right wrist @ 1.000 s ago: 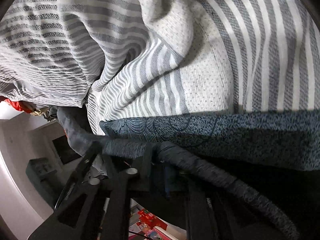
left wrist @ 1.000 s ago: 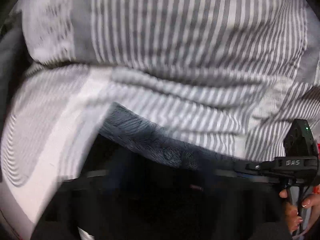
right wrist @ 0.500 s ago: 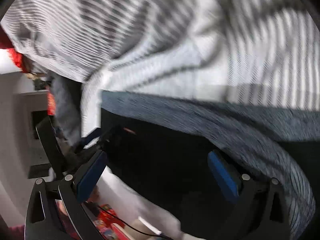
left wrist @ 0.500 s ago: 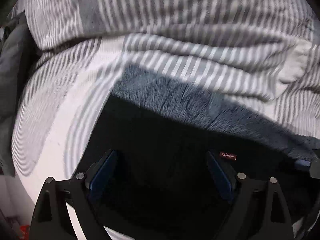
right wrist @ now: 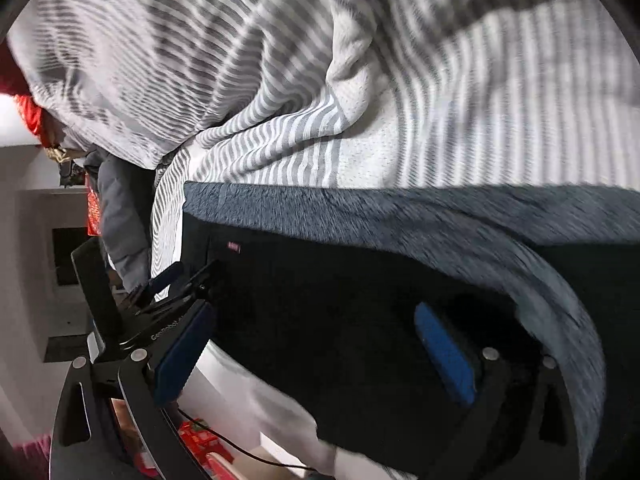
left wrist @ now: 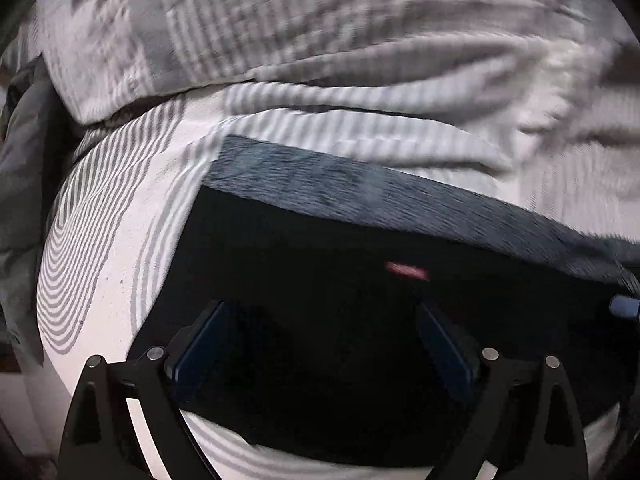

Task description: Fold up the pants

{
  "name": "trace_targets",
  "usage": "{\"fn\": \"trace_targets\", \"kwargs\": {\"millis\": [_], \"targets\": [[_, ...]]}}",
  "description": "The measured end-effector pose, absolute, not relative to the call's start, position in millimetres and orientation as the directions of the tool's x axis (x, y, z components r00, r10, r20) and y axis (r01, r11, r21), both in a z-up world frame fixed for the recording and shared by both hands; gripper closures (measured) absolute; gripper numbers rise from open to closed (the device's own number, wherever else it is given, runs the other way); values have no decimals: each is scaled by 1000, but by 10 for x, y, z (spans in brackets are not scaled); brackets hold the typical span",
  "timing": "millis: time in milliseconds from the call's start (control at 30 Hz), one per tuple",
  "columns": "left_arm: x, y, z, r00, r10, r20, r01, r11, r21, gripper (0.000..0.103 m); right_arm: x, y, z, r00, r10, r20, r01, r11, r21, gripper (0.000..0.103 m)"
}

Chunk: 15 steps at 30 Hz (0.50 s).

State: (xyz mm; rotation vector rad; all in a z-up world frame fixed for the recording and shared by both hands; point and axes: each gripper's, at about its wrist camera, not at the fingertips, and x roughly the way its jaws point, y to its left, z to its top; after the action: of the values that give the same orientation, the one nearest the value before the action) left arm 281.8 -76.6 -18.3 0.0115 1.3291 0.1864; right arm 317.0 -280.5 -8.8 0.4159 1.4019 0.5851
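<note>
The black pants lie on a grey-and-white striped bedspread, with a fuzzy blue-grey lining showing along the far edge and a small red label. My left gripper is open, its blue pads spread just above the black fabric. In the right wrist view the pants fill the lower middle. My right gripper is open over them, holding nothing. The left gripper shows at the pants' left corner.
A rumpled striped blanket is piled behind the pants. A grey garment hangs at the bed's left edge. Red items and a cable lie on the floor below. A white wall with a dark opening is at left.
Both grippers were shut on the pants' folded edge a second ago. They have let go, opened and drawn back; the pants now lie on the bed.
</note>
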Motion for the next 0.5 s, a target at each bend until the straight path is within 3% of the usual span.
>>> {"fn": "trace_targets", "kwargs": {"millis": [167,500], "targets": [[2589,-1174,8,251,54,-966,-27,998,49,8,2637,-3179,46,145,533,-833,-75,846,528,2],[1742,-2118,225,237,-116,-965,228,972,-61,8,1081,-3971,117,302,216,-929,178,944,278,3]]}}
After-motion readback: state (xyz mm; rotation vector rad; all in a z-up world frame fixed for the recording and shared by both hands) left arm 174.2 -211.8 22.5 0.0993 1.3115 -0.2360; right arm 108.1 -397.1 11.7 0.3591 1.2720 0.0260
